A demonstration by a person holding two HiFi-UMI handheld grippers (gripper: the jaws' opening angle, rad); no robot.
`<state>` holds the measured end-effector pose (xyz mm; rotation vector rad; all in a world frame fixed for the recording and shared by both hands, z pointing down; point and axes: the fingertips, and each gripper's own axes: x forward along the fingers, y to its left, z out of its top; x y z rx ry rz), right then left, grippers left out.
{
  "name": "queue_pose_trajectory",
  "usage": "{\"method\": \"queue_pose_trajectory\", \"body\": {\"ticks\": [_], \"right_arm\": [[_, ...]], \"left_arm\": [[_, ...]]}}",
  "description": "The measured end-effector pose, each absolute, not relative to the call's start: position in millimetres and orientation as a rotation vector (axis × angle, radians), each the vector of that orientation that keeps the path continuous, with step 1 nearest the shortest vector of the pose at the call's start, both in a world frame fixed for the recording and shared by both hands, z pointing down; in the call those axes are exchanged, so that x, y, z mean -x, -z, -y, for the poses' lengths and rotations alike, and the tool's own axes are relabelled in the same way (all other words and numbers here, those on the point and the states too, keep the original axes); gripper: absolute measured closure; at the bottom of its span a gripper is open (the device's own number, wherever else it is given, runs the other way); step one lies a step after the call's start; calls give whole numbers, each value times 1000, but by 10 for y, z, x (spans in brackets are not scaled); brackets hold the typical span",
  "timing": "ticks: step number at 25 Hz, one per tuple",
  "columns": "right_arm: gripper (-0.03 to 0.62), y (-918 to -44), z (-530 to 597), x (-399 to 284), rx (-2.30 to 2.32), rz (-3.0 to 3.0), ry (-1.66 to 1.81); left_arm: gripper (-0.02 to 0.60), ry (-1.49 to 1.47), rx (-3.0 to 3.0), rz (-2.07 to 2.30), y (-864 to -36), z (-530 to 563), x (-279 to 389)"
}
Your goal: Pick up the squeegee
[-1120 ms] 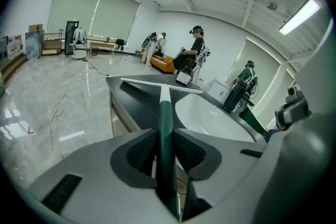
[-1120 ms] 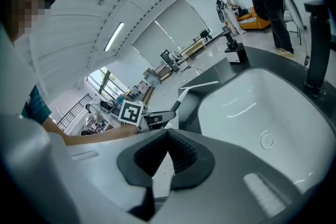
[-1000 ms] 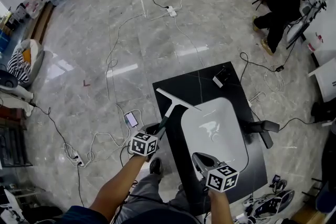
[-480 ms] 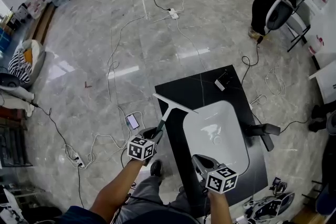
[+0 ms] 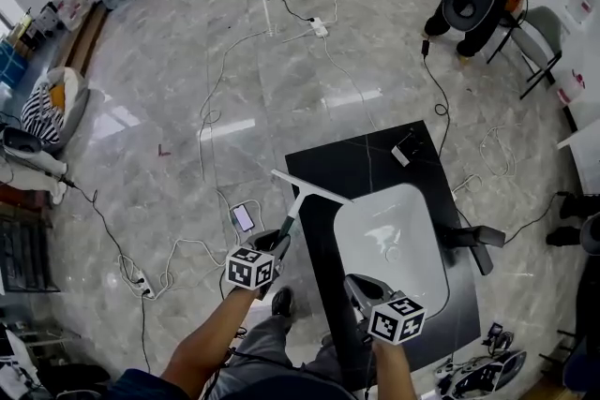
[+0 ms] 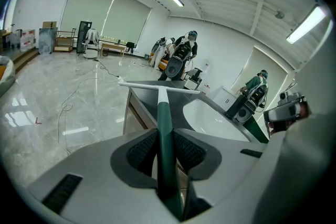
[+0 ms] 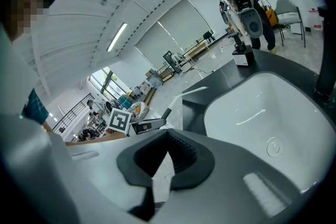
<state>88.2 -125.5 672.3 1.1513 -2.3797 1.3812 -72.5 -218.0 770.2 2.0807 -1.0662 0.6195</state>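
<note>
Only container here is the white sink basin, sunk into the black counter. Inside it I see just the round drain and glare off the glaze; the right gripper view gives the same, basin with drain. Black faucet stands on the basin's right side, and a small dark device lies at the counter's far end, well apart from the basin. The squeegee is in the left gripper: jaws clamped on the dark green handle, pads pressing it from both sides. That's plain in the left gripper view, where the handle runs straight out between the pads to the white crossbar blade. The handle hangs off the counter's left edge over the floor; the blade sits above the counter's left far corner, just beside the basin's far-left rim. Can't tell whether the blade touches the counter. Right gripper hangs over the counter's near strip, just beside the basin's near-left corner, jaws slightly apart and empty, with the floor showing through the gap. The squeegee is well to that gripper's left and apart from it; its view catches the blade past the left gripper. The floor has cables and a phone.
</note>
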Motion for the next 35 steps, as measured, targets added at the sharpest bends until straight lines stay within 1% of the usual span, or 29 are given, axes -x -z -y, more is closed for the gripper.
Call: {"method": "queue_pose_trajectory", "body": {"ticks": [5,10,17,24,35], "right_arm": [[584,-6685,1262,-921,-1171,2383,-1374],[584,-6750,1218,-987,-1175,2373,-1379],[584,-6664,1231,-939,-1171,2397,-1389],[585,-6710,1163,-1111,-1204,2376,-1386],[585,-6524,1118,-1082,-1180,2423,-1258]], "left_arm": [[486,-611,-2078,1070,-7657,2165,754],[486,-605,-2092,1056,-7649,2184,636],[486,-608,-2103,1052,-7559,2169,597],[486,-607,-2109,1044,-7546,2122,510],[486,-601,-2132,1039,-7387,2130,446]]}}
